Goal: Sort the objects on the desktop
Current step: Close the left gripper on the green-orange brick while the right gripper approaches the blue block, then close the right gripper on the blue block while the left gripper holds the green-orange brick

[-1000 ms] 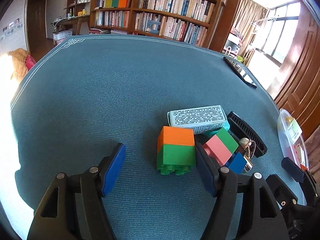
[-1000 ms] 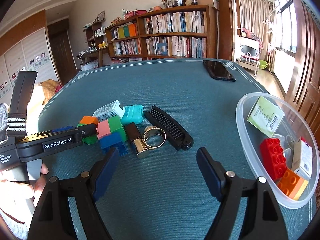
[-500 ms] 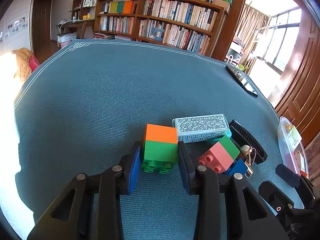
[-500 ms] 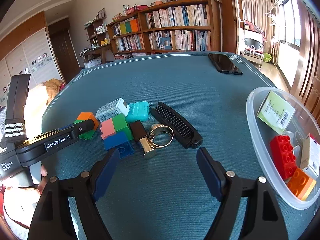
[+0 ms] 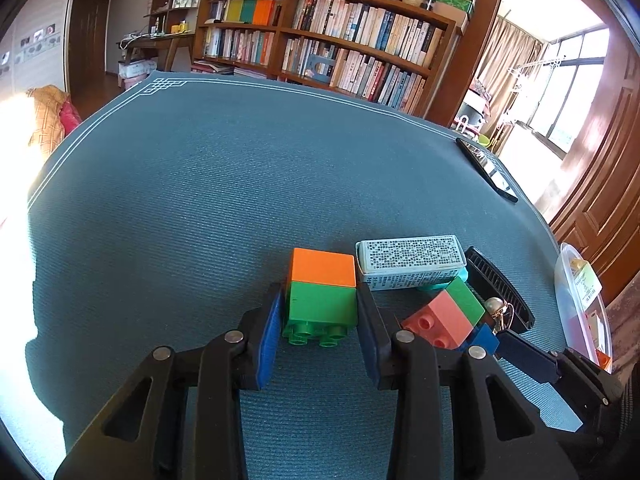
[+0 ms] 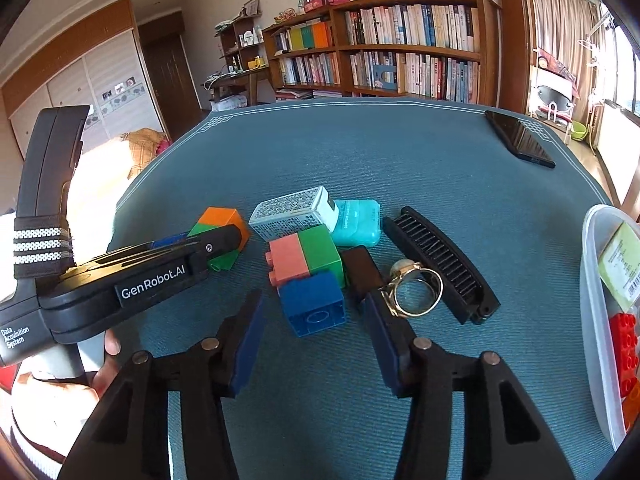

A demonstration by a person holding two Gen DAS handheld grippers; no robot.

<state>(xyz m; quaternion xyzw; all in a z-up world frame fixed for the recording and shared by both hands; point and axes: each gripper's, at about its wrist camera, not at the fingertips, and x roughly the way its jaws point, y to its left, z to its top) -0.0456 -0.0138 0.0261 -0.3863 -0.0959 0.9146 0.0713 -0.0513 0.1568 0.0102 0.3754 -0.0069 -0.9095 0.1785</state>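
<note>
Left tongs are clamped on the orange-and-green brick stack, both blue pads flush against the green lower brick, studs facing the camera; the stack sits on the teal bench. In the right wrist view the same stack is seen at 10 o'clock of the pile, half covered by the left tool's black finger. Right tongs are closing, pads not yet in contact; the blue brick lies between them, with daylight on both sides. The pink-and-green brick pair touches the blue brick at its 12 o'clock. A white printed box and a teal case sit at 12 o'clock of that pair, touching each other. A dark rectangular object lies just beside the green brick at 3 o'clock, with a gold ring next to it and a black comb at the ring's 2 o'clock. A clear plastic tub at the 3 o'clock frame edge holds a red brick and a green-labelled packet. A black phone lies well apart at 1 o'clock, near the bench edge.
</note>
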